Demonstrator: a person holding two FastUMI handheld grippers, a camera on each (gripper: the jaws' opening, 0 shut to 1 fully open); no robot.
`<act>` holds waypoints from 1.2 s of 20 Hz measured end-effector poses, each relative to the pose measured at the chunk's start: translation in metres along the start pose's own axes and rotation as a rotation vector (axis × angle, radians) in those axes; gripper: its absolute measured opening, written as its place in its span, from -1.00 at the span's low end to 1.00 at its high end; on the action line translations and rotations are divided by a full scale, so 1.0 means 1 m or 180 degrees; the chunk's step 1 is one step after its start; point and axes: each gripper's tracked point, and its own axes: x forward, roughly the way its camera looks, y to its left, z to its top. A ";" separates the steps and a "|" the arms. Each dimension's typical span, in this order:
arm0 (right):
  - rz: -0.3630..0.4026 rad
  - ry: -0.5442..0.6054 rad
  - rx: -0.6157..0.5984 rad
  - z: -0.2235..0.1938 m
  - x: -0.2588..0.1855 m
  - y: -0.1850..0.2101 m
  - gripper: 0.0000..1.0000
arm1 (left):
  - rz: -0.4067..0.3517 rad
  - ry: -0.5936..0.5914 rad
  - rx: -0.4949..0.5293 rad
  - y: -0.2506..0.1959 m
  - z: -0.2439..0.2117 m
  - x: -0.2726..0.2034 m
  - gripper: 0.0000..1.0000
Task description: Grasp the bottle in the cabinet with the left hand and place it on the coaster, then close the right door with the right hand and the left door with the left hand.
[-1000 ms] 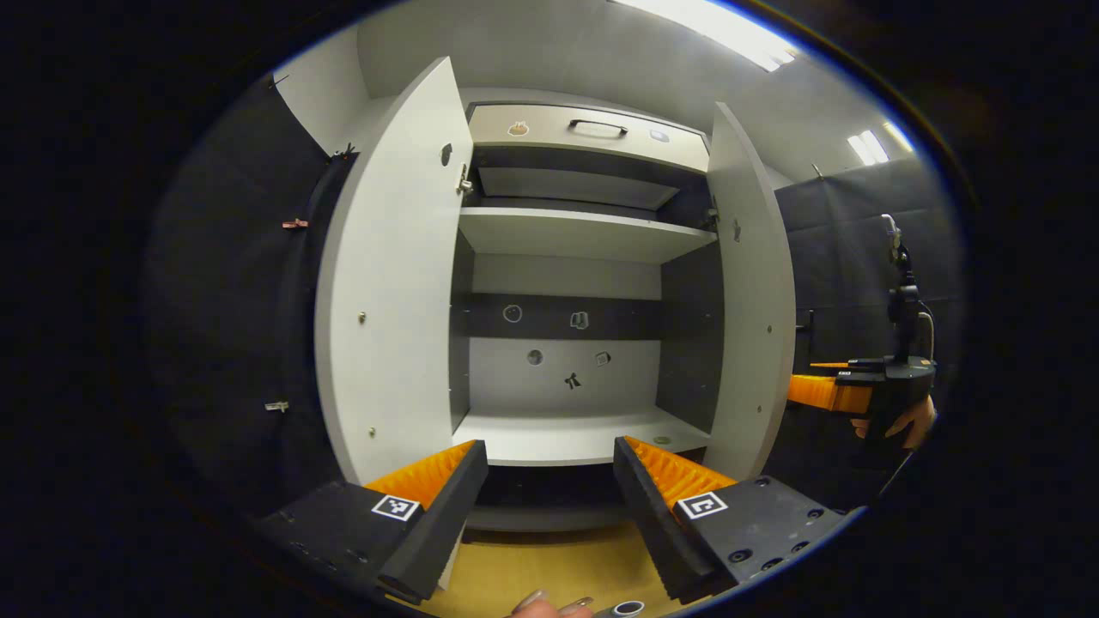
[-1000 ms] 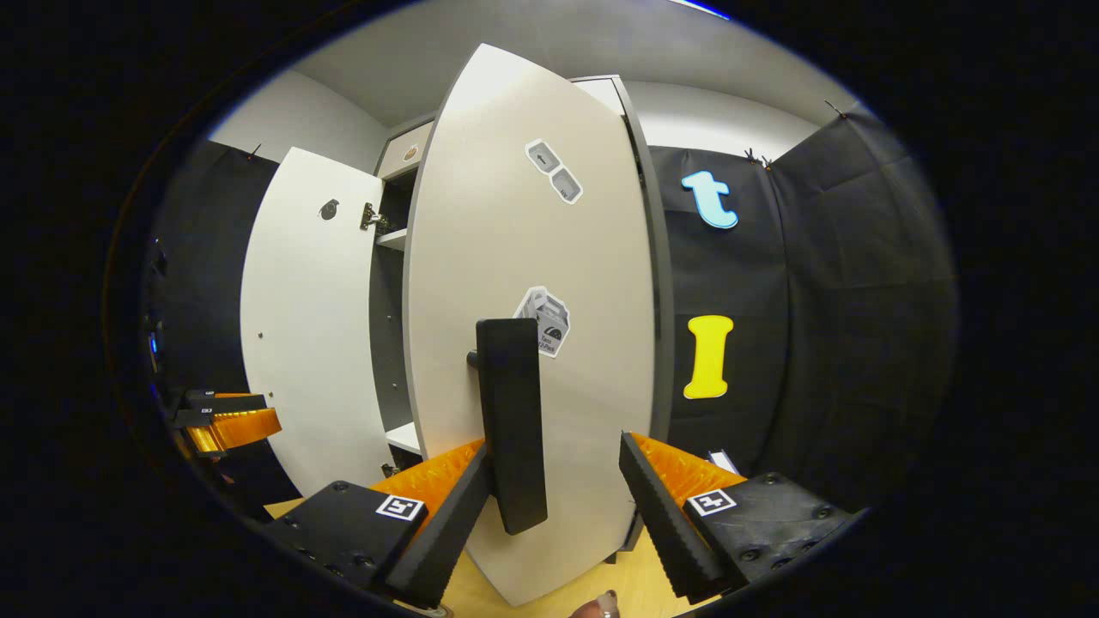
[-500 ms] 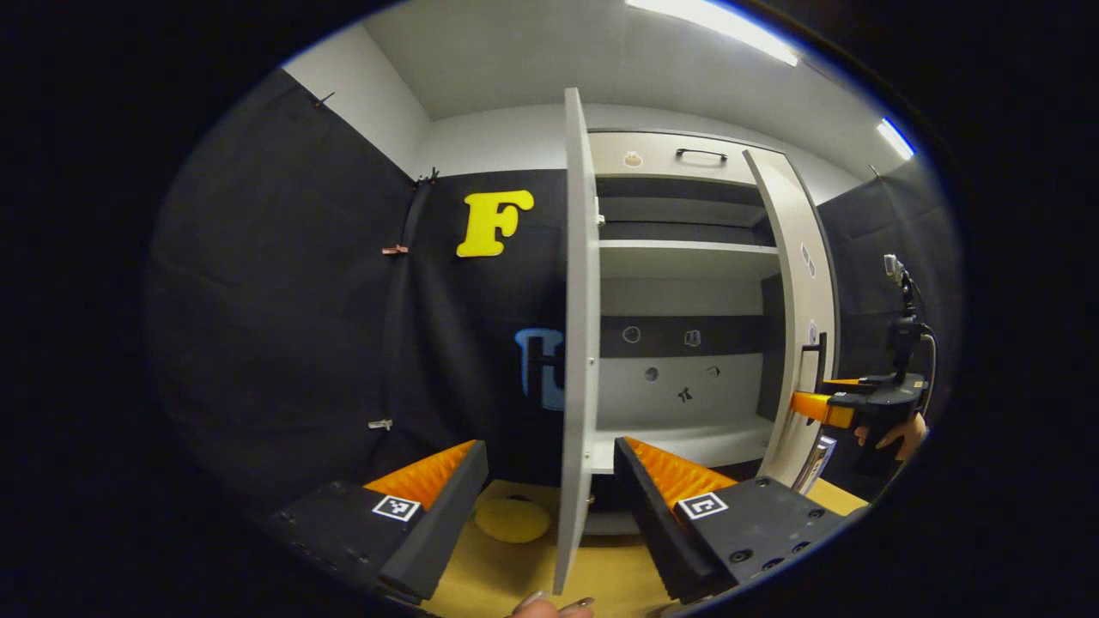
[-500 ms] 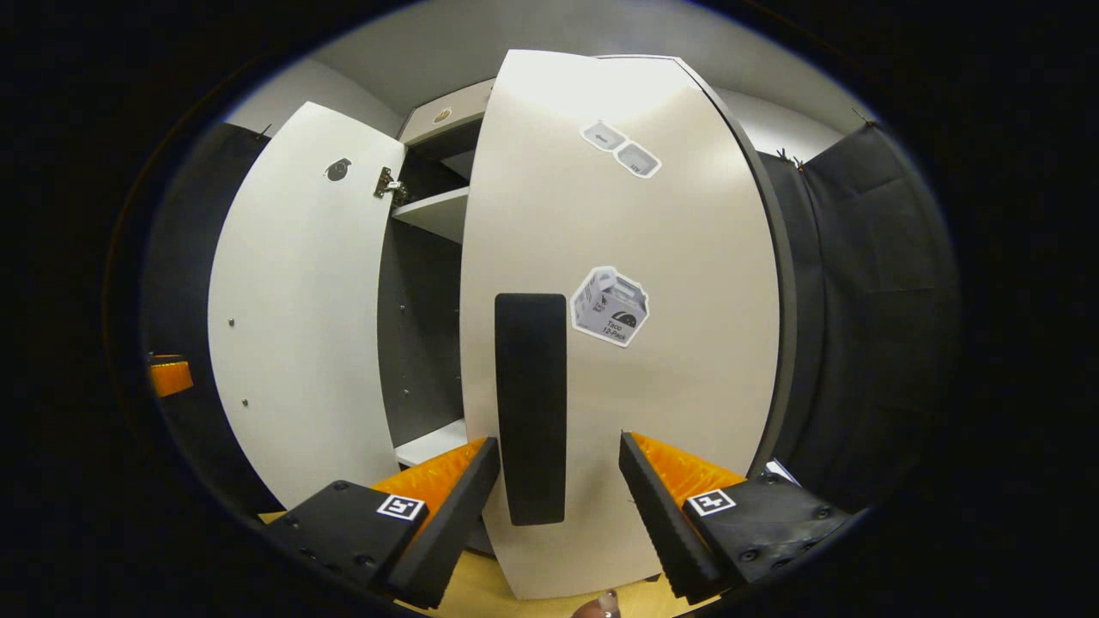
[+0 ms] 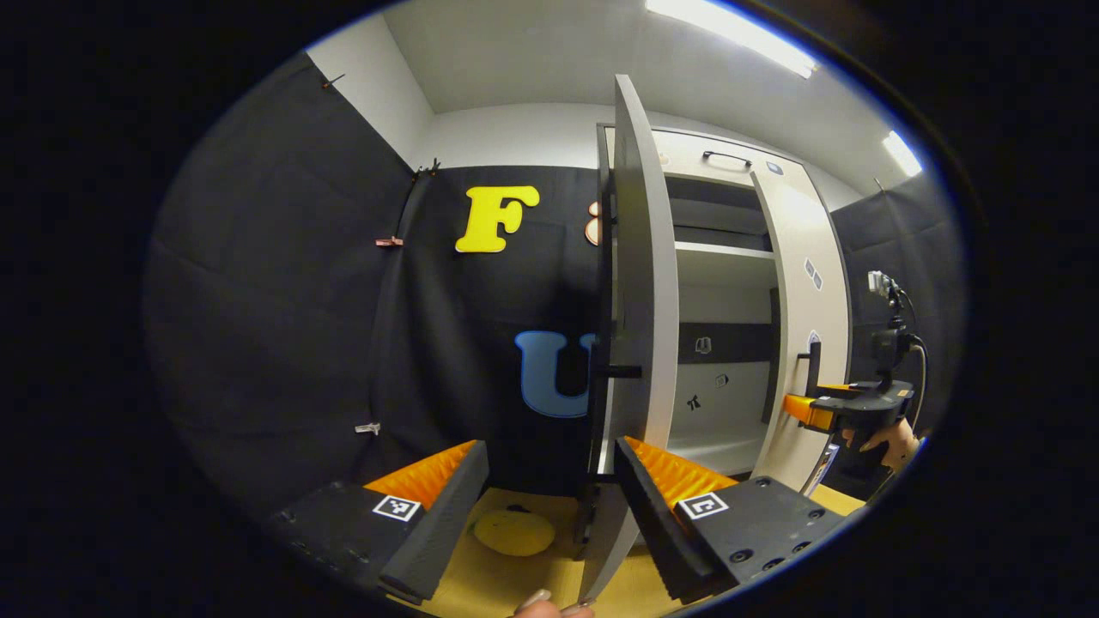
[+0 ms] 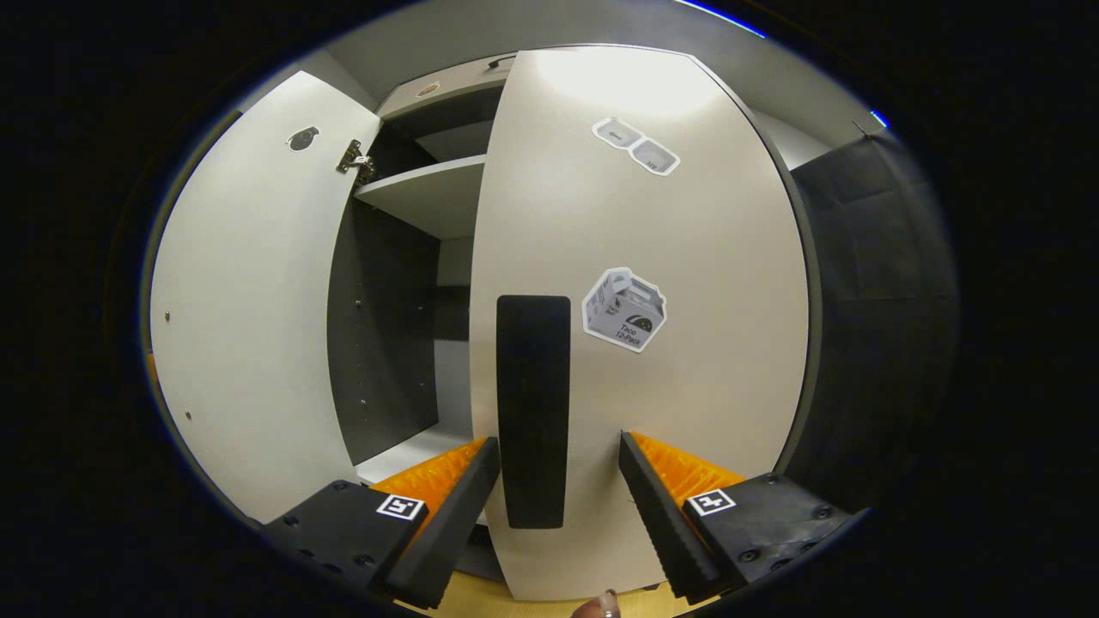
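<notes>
Left gripper view: my left gripper (image 5: 549, 506) has its jaws standing wide apart with nothing between the pads, and it points at the outer edge of the left door (image 5: 640, 326), which I see nearly edge-on with its dark handle (image 5: 620, 372) jutting toward the booth's black wall. On the wooden table (image 5: 515, 579) below, a round yellow coaster (image 5: 513, 532) lies between my two fingers in the picture, just left of the door's lower corner; I can see no bottle on it from here, and the part of the table nearest the camera is cut off, so I cannot tell where the bottle stands. Past the door, the cabinet (image 5: 721, 257) shows a white shelf and a drawer front with a handle at the top. Farther right is the right door (image 5: 803, 343), partly swung in, and beside its handle the right gripper (image 5: 803, 410) held in a hand (image 5: 889, 439) — whether it touches the door I cannot tell. Right gripper view: my right gripper (image 6: 554, 506) is also spread open, its fingers flanking the black vertical handle (image 6: 532, 408) of the right door (image 6: 687, 360) without pressing on it. The door face carries stickers (image 6: 624, 309). To the left, the cabinet interior (image 6: 386, 343) remains exposed, and the left door (image 6: 249, 326) stands open beyond it.
</notes>
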 end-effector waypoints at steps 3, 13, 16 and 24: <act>-0.0040 0.0011 0.0056 0.001 -0.009 0.002 0.90 | -0.0072 -0.0009 -0.0026 0.000 0.001 0.000 0.86; -0.0079 0.0048 -0.0079 0.002 -0.065 -0.012 0.94 | -0.0552 0.0092 -0.0223 -0.045 -0.004 0.011 0.88; -0.0039 0.0022 -0.0053 0.008 -0.067 -0.026 0.94 | -0.0616 0.0080 -0.0208 -0.072 -0.002 0.021 0.87; 0.0289 0.0033 -0.0227 0.013 -0.067 -0.055 0.94 | -0.0682 0.0035 -0.0136 -0.154 -0.009 0.041 0.87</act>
